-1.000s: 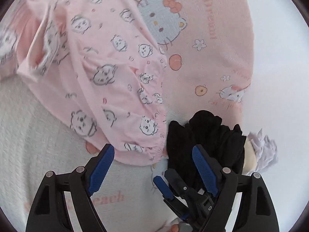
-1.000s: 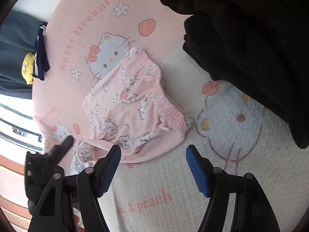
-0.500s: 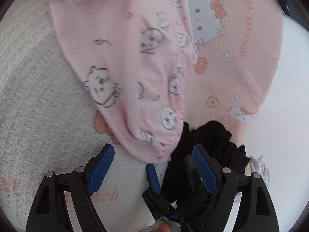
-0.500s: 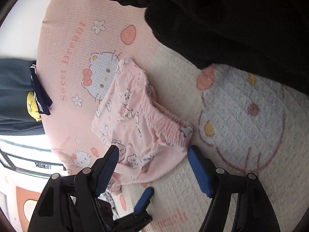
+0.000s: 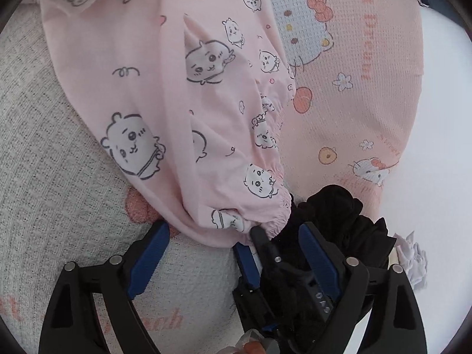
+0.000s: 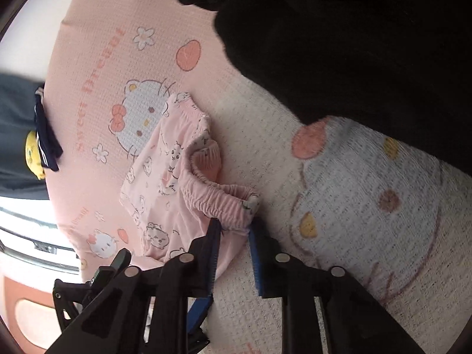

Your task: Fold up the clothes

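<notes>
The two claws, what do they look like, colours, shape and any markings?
Both look alike. The left claw has matte black angular plastic arms with triangular cut-outs, round silver rivets at the joints, and flat blue ribbed pads on the fingers. The right claw shows the same black frame, silver rivets and blue ribbed pads. No cables, sleeves or printed markings are visible.

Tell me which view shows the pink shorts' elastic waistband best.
The right wrist view: the gathered waistband of the pink shorts lies open and central, the right gripper pinching its edge. The left wrist view shows only a bunched end of it, beside the black garment.
</notes>
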{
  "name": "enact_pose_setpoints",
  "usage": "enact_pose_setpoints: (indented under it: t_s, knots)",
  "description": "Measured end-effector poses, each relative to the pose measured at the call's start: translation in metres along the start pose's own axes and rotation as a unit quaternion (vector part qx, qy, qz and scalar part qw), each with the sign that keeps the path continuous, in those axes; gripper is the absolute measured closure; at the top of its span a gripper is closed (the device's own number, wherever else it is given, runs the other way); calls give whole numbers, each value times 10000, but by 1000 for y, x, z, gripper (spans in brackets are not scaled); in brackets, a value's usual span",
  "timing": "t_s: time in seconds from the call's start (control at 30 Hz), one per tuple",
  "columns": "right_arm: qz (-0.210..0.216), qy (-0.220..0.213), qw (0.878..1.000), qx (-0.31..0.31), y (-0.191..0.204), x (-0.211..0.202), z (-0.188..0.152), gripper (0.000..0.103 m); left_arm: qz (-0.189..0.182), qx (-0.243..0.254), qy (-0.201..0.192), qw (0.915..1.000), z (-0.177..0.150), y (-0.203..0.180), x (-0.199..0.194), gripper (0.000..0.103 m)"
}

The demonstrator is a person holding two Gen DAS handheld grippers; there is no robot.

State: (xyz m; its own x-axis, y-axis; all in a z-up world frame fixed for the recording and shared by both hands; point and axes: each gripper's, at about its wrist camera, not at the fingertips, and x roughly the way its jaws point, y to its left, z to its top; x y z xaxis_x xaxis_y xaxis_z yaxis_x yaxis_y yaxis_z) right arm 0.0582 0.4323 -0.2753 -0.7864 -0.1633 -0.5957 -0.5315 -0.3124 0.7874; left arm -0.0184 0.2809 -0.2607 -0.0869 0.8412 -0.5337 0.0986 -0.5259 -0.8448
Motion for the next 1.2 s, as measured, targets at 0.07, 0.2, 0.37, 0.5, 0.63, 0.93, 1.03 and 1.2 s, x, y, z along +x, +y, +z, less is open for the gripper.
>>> enact_pose_setpoints:
  t_s: [0.07,0.2,0.37,0.5,0.63,0.93,1.03,1.2]
  knots:
    - [147,23,9999,-18,0,-3,0,87,-42,-62,10,10000,2,0,1,7]
    - [511,137,9986,88,5,-4,-2,87,-88,-12,4,10000,2,-2,4,0]
    - [733,-75,9970,220,6,-20,-2,87,19,-95,-178,9998,0,-5,5,0]
    - [817,-199,9960,303,0,-33,1,87,-12,-286,-150,9995,4,-4,5,0]
    - [867,-202,9953,374,-2,-38,1,87,16,-460,-107,9989,9,-5,8,0]
    - [784,45,9951,603,-4,-30,-11,87,87,-691,181,9974,24,2,17,24]
    - [697,179,9947,733,-7,-28,-12,85,87,-808,290,9963,29,7,19,58]
    - [641,547,9906,1074,-14,-17,-24,36,-231,-1438,404,9885,29,29,17,74]
